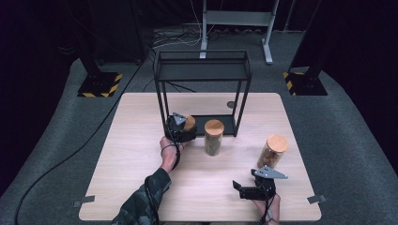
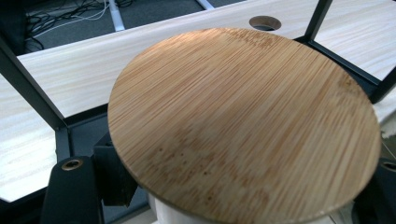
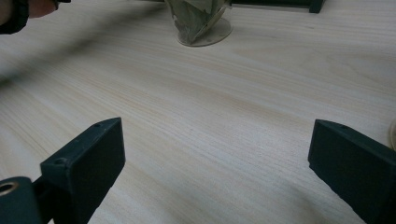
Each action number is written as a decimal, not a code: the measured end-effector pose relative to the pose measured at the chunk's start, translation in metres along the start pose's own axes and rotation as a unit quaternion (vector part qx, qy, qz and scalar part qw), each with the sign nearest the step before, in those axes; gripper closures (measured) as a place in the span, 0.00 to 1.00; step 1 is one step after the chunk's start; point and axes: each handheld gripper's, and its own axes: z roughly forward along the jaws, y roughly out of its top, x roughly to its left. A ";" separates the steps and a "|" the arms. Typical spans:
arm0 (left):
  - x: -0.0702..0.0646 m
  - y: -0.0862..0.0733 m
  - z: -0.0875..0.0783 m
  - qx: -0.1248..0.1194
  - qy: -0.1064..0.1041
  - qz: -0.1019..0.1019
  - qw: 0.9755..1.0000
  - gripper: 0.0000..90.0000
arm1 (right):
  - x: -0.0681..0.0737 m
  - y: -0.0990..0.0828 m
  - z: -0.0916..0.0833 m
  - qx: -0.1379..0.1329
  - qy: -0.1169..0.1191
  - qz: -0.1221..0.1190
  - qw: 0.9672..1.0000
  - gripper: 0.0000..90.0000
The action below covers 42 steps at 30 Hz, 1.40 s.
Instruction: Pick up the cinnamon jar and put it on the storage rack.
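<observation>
High view: the left claw (image 1: 180, 125) grips a bamboo-lidded jar (image 1: 188, 123) at the front foot of the black wire rack (image 1: 202, 70); two more lidded jars (image 1: 214, 137) stand on the surface (image 1: 136, 154). Left gripper view: the jar's bamboo lid (image 2: 243, 121) sits between the jaws, pinched. Right gripper view: the right claw (image 3: 215, 163) hangs spread over bare wood, holding nothing.

A pale wooden table (image 1: 141, 187) stands on grey carpet (image 1: 56, 154) in a dim room. Beyond the left gripper (image 1: 179, 127), hazard-striped stand bases (image 1: 99, 84) flank a grey metal frame (image 1: 237, 21), with cables (image 1: 176, 40) tangled on the floor beside it.
</observation>
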 end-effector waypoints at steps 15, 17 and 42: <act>0.003 0.011 0.015 0.007 0.009 -0.010 1.000 0.28 | -0.001 0.000 0.000 -0.001 0.003 0.002 1.000 0.04; 0.003 0.012 0.017 0.008 0.010 -0.010 1.000 0.28 | -0.001 0.000 0.000 -0.001 0.003 0.002 1.000 0.04; 0.017 0.018 0.035 0.024 0.036 -0.027 0.999 0.28 | -0.001 0.000 -0.001 -0.003 0.004 0.002 1.000 0.04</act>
